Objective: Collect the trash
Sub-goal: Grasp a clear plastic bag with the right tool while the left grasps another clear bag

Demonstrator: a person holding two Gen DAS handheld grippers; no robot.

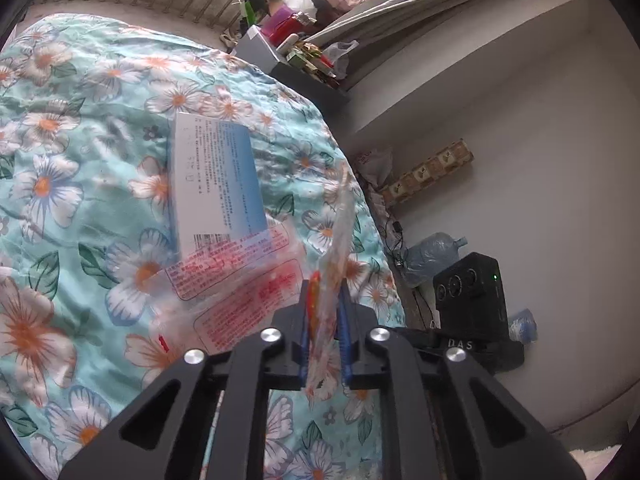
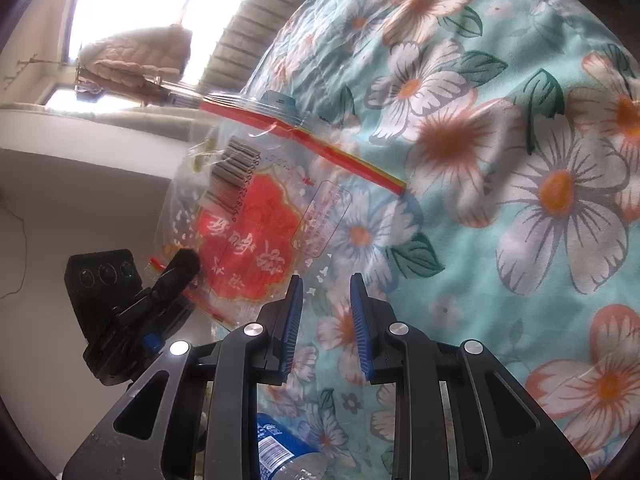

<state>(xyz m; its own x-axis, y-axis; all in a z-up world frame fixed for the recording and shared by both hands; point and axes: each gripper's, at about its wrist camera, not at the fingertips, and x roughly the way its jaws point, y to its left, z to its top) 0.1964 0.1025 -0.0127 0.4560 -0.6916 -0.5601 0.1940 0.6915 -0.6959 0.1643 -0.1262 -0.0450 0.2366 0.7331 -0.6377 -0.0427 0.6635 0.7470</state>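
Note:
My left gripper (image 1: 326,300) is shut on the edge of a clear plastic zip bag (image 1: 240,280) with red print, lifted above the floral quilt (image 1: 80,160). A blue and white cardboard box (image 1: 216,184) lies on the quilt just beyond the bag. In the right wrist view the same bag (image 2: 256,232) hangs ahead and to the left, held by the left gripper (image 2: 176,276). My right gripper (image 2: 324,300) is open and empty, just below and right of the bag. A plastic bottle with a blue label (image 2: 280,452) lies below my right gripper.
A black device (image 1: 472,292) and a water jug (image 1: 432,252) stand on the floor right of the bed. A cluttered shelf (image 1: 304,52) sits beyond the bed's far corner. A grey wall (image 1: 520,160) is to the right.

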